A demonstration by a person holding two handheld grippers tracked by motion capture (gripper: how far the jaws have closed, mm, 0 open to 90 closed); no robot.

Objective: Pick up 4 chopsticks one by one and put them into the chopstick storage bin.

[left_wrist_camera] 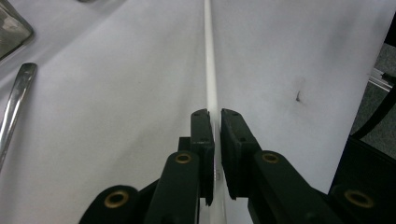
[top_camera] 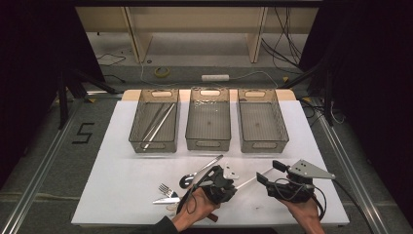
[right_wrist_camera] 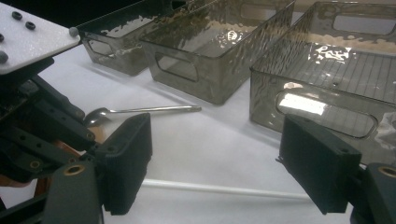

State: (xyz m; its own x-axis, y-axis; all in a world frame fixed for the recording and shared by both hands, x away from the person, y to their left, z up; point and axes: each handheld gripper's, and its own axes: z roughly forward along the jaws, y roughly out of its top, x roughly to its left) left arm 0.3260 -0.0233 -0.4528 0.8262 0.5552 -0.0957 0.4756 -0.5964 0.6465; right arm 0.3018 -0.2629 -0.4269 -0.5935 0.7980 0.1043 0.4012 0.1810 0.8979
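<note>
From above, the bench point(top_camera: 122, 195) carries a white sheet with three clear bins in a row along its far edge: the left bin point(top_camera: 155, 122) holds long metal pieces, the middle bin point(top_camera: 208, 121) and the right bin point(top_camera: 263, 122) look nearly bare; near the front edge, left of centre, lie a spoon point(top_camera: 197, 173), a fork point(top_camera: 168, 190) and a flat blade point(top_camera: 165, 200) just beside the fork; the left hand-held gripper point(top_camera: 234, 181) sits at the front edge with its jaws drawn close on the near end of a thin white rod point(top_camera: 251, 181), which runs slantwise towards the right hand-held gripper point(top_camera: 271, 171); that one rests near the front right corner, jaws spread wide, the rod's far end between them.

In the left gripper view, the left hand-held gripper point(left_wrist_camera: 217, 122) has its two black jaws pinched narrow on the white rod point(left_wrist_camera: 211, 70), which lies flat on the sheet and stretches straight away from the tips; a spoon handle point(left_wrist_camera: 16, 100) shows at the left edge.

In the right gripper view, the right hand-held gripper point(right_wrist_camera: 215, 163) stands wide, its pads clear of the white rod point(right_wrist_camera: 219, 189) that lies on the sheet across the gap between them; beyond it the spoon point(right_wrist_camera: 140, 112) lies before the three bins, the right bin point(right_wrist_camera: 336, 93) nearest; the left hand-held gripper point(right_wrist_camera: 93, 140) crowds the left side.
</note>
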